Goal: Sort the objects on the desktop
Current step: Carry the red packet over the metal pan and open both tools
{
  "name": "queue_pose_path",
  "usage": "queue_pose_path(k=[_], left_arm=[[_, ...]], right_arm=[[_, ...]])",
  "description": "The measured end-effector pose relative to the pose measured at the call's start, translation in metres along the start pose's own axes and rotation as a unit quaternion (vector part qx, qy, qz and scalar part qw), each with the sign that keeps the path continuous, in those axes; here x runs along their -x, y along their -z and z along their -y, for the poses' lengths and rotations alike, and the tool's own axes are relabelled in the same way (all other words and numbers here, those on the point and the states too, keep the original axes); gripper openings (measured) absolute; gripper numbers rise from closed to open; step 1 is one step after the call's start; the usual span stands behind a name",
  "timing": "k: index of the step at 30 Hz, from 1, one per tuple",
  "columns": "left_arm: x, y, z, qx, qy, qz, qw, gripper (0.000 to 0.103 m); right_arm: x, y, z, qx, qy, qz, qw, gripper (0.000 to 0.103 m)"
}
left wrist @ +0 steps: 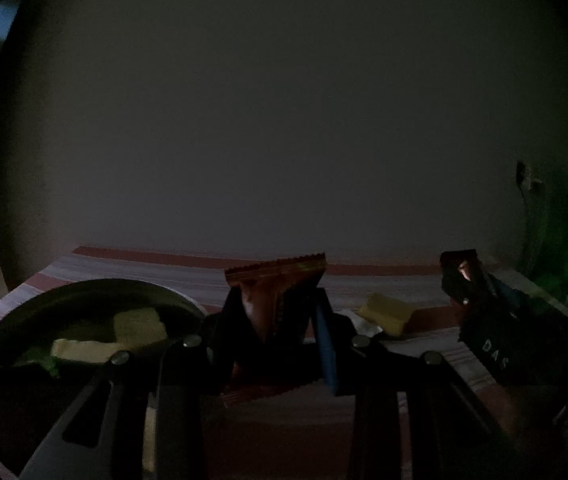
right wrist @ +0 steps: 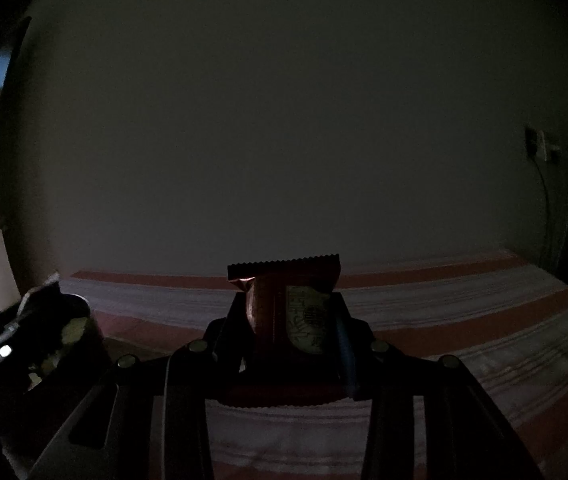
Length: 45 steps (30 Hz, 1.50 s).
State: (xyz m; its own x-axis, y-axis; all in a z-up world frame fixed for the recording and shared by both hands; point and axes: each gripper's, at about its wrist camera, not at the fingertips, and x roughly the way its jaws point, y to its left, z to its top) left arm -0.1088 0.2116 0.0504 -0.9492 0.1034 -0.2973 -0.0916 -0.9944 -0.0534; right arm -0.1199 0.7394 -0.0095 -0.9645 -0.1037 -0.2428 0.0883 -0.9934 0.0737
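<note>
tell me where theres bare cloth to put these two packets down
Free: the striped cloth right of the right gripper's brown packet, out to the wall. Crowded: the bowl on the left holds yellow pieces; another yellow piece lies between the grippers.

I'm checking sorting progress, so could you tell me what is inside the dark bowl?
The dark bowl holds two pale yellow packets and something green; the left gripper hides its near side.

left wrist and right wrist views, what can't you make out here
- Left wrist: the bowl near side is cut by the gripper frame; its contents are dim.
- Left wrist: the packet print is too dark to read.
- Right wrist: the label on its packet is too small to read.
</note>
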Motion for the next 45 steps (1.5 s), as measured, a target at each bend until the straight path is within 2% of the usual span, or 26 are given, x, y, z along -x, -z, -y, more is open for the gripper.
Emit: queue_pose_path(k=[4,8,17,29,38,45], left_arm=[[0.008,-0.001,-0.014,0.011,-0.01,-0.003,0.9999,0.033],[0.016,-0.002,-0.028,0.021,-0.021,-0.002,0.9996,0.033],[0.032,-0.007,-0.074,0.048,-0.056,0.001,0.9973,0.033],[0.036,-0.01,-0.142,0.085,-0.123,-0.017,0.9885,0.033],[0.027,-0.009,-0.187,0.104,-0.158,-0.023,0.9816,0.033],[0.024,-0.006,-0.208,0.114,-0.181,-0.04,0.9761,0.033]], right_arm=[[0.006,0.003,0.004,0.0,-0.014,-0.004,1.0,0.042],[0.016,0.004,-0.014,-0.001,-0.03,-0.008,1.0,0.042],[0.028,-0.002,-0.074,0.017,-0.08,-0.018,0.996,0.042],[0.045,-0.02,-0.145,0.052,-0.152,-0.012,0.987,0.042],[0.03,-0.034,-0.185,0.064,-0.167,-0.019,0.984,0.042],[0.005,-0.039,-0.218,0.08,-0.165,-0.055,0.981,0.042]])
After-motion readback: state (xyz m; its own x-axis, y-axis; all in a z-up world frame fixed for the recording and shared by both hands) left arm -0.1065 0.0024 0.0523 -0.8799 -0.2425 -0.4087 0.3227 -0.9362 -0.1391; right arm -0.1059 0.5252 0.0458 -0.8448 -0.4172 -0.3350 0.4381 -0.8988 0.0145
